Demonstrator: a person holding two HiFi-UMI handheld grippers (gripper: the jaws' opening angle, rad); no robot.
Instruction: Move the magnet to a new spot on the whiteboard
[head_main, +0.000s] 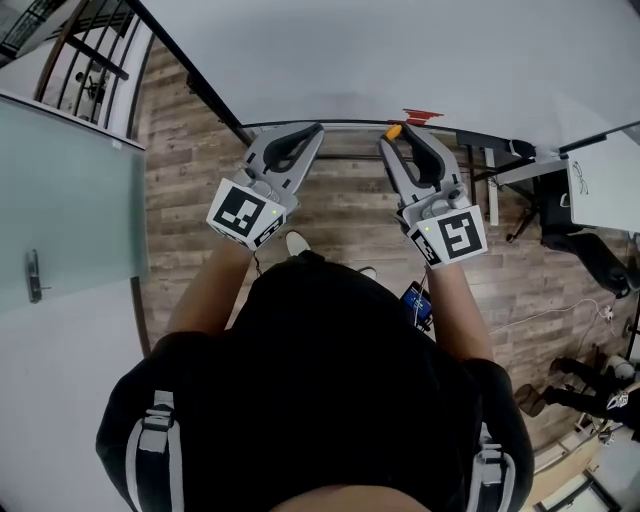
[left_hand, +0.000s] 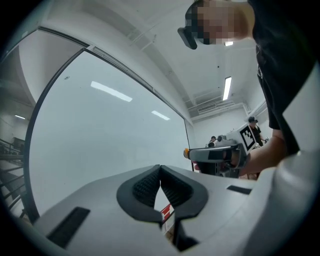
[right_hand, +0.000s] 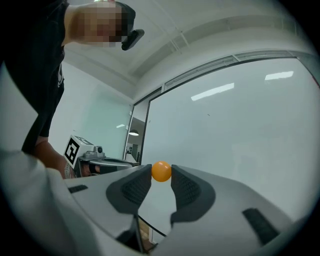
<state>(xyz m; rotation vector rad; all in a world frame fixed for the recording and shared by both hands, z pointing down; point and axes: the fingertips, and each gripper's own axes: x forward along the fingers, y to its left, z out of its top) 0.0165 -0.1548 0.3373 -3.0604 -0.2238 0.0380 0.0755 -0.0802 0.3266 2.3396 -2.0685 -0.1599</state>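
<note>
The right gripper (right_hand: 161, 177) was clamped on the magnet (right_hand: 161, 171), a small orange ball pinched at the very tips of its pads. It was held in front of the whiteboard (right_hand: 240, 125). No view showed whether the ball was touching the board or was just off it. The left gripper (left_hand: 160, 170) had its jaws together with nothing between them and pointed at the same board, beside the right one.

As I judge it, the step in hand was the carrying of the magnet toward its new spot. The next move would call for bringing the ball flat against a bare part of the board, then opening the jaws slowly so that the ball did not roll or drop.

By count there were one magnet, one whiteboard and two grippers.
</note>
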